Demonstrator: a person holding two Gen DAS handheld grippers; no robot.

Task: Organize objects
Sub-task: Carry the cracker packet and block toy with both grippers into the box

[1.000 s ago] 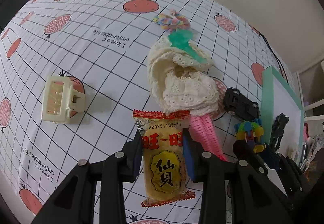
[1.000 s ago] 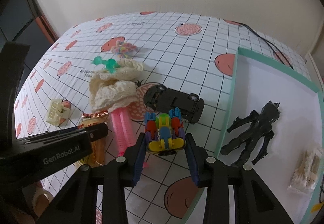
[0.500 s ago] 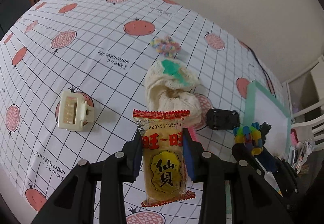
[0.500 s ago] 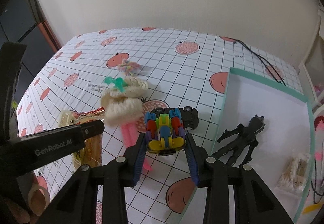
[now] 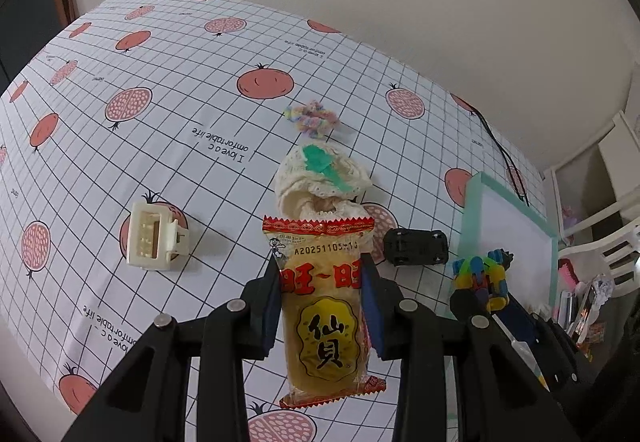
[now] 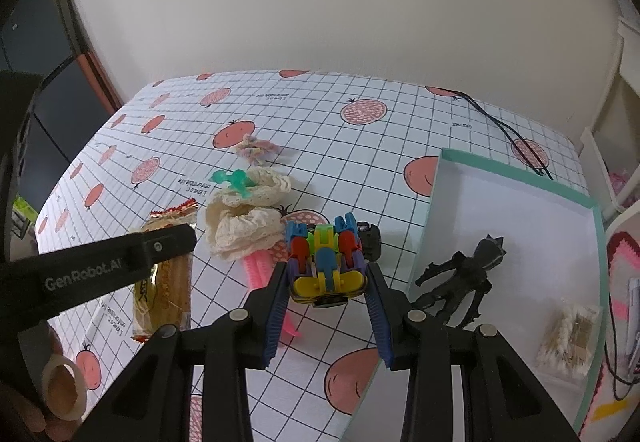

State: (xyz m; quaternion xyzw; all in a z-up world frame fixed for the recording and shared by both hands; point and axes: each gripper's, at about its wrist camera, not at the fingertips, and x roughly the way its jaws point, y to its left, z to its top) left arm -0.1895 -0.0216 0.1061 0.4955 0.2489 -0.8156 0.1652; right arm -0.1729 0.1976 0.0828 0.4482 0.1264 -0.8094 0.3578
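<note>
A rice cracker packet (image 5: 324,306) is clamped in the left hand-held gripper (image 5: 322,306), and a colourful block toy (image 6: 326,266) in the right hand-held gripper (image 6: 328,306). Inside the teal-edged tray (image 6: 516,170), a black figure (image 6: 464,274) and a small clear packet (image 6: 570,338) are already placed; left of the tray, a black toy car (image 5: 416,252), lace cloth (image 5: 320,182) and cream hair claw (image 5: 154,240) are still left out.

Plain cream wall (image 6: 320,2); fruit-print grid tablecloth (image 5: 168,146); white chair (image 5: 608,254) at right.

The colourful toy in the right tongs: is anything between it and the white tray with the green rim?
Nothing visible blocks it. The colourful toy is held up in the right tongs, and the tray lies open just to its right. Inside, the black figure and a small packet leave bare floor.
</note>
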